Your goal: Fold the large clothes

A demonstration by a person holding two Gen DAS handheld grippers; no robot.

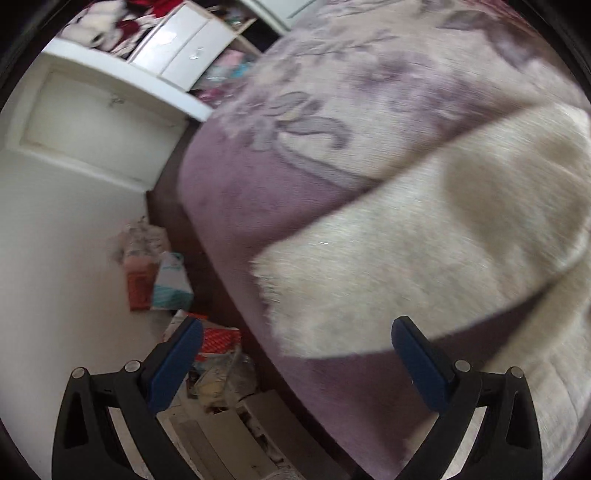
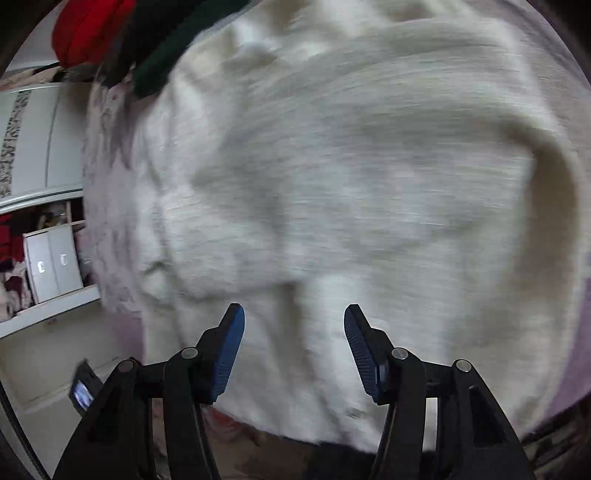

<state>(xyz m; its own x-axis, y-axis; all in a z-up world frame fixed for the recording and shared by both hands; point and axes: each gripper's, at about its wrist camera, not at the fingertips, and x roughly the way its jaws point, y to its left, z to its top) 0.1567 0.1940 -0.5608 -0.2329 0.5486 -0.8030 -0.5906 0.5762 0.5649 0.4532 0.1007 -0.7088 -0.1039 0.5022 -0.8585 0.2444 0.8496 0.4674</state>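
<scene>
A large cream fuzzy garment (image 1: 424,236) lies on a bed with a mauve floral cover (image 1: 280,110). In the left wrist view its fringed corner reaches the bed's near edge. My left gripper (image 1: 297,336) is open and empty, just short of that corner, its left finger over the floor. In the right wrist view the garment (image 2: 351,177) fills most of the frame, rumpled with a fold at the right. My right gripper (image 2: 294,317) is open and empty, close above the garment's near edge. Both views are motion-blurred.
White drawers (image 1: 184,44) and a white cupboard door (image 1: 96,122) stand left of the bed. Bags and boxes (image 1: 159,273) clutter the floor by the bed. Red and dark green clothes (image 2: 122,33) lie at the bed's far side.
</scene>
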